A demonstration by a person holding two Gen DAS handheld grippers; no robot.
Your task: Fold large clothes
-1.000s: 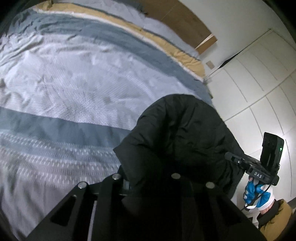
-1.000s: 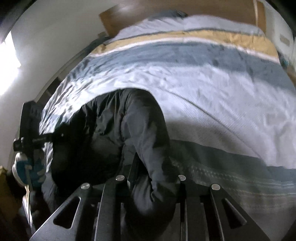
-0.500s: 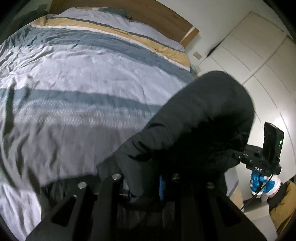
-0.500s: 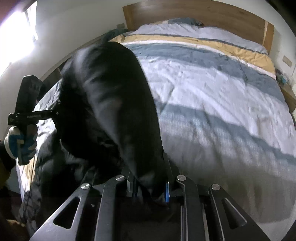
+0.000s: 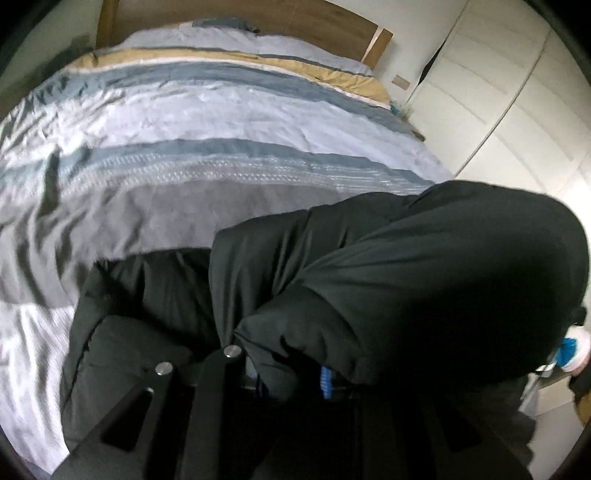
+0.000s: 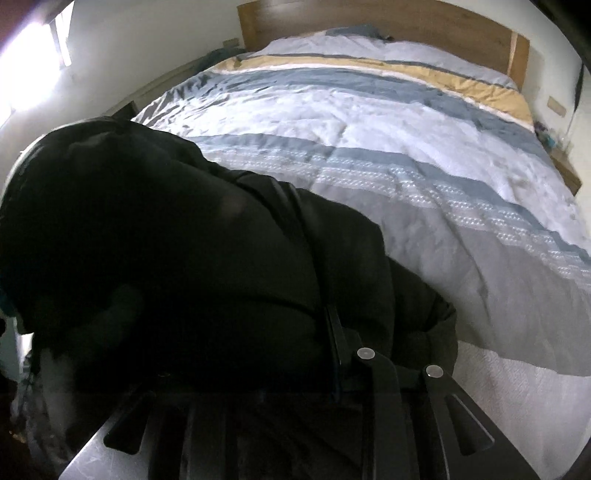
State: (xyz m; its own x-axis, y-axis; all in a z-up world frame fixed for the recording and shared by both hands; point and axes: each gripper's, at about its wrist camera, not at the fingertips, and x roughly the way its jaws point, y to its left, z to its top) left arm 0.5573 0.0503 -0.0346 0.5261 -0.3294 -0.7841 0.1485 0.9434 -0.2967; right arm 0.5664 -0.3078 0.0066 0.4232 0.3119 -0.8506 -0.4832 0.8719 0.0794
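Note:
A large black puffer jacket hangs bunched in front of both cameras, over the near end of the bed. My left gripper is shut on a fold of the jacket; the blue pad of one finger shows under the cloth. In the right wrist view the jacket fills the left and middle, and my right gripper is shut on its edge. The jacket's lower part drapes down onto the duvet. The fingertips of both grippers are mostly hidden by cloth.
The bed has a striped duvet in white, blue, grey and tan, and a wooden headboard. White wardrobe doors stand to the right of the bed. A nightstand is at the far right. A bright window is at the left.
Both grippers have moved back with the jacket still in them and tilted up, so more of the bed shows. The jacket now spreads lower and wider across both views, hiding the other gripper.

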